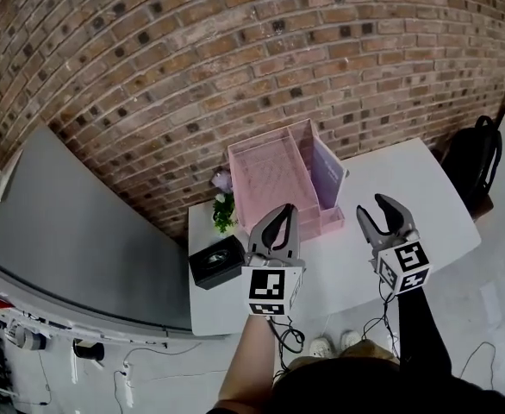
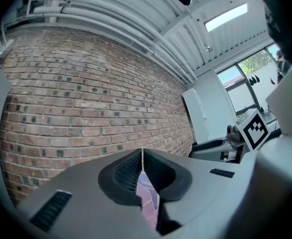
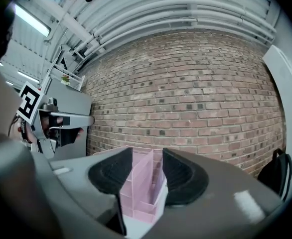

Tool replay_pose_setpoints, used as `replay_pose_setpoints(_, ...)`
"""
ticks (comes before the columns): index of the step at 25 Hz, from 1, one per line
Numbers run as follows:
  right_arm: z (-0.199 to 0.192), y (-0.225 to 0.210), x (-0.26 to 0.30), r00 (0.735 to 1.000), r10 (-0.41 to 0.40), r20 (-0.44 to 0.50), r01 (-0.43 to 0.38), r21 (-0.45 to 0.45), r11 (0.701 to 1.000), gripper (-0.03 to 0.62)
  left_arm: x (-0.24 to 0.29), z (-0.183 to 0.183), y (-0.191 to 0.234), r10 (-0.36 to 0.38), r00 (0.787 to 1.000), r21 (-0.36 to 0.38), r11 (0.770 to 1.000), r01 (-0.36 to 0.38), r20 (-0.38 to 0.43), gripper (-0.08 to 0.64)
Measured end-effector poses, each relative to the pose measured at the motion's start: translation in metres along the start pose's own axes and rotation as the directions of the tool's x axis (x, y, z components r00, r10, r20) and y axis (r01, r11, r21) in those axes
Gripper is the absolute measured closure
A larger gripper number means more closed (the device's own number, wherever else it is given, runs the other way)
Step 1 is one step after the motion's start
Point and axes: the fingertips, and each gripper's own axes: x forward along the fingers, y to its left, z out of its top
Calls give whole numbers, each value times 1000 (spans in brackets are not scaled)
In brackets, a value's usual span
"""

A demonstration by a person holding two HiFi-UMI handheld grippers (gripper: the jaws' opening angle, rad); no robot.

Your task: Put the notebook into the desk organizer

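The notebook [image 1: 327, 178] stands upright in the desk organizer [image 1: 265, 179] at the tabletop [image 1: 408, 198] far edge, apparently already stowed. Left gripper [image 1: 280, 210] fingers are clenched empty; right gripper [image 1: 376, 205] fingers are released.

White table [image 1: 425, 197] against brick wall [image 1: 235, 59]; black box [image 1: 217, 260] on table's near left corner; small flowers [image 1: 223, 203] behind box, at table's left edge; black bag [image 1: 472, 166] off table's right end; grey panel [image 1: 71, 240] left of table; cables [image 1: 287, 335] and white shoes [image 1: 321, 347] on floor below table's near edge.
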Motion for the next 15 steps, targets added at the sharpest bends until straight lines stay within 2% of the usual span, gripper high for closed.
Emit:
replay_pose_setpoints(8, 6, -17, -16, 997, 71, 15, -71, 3, 997, 414, -2, 12, -19, 83, 997, -4, 997, -83, 0, 551)
replay_pose_setpoints(15, 9, -26, -27, 993, 92, 75, -91, -10, 996, 414, -4, 13, -42, 107, 994, 1, 994, -107, 14, 551)
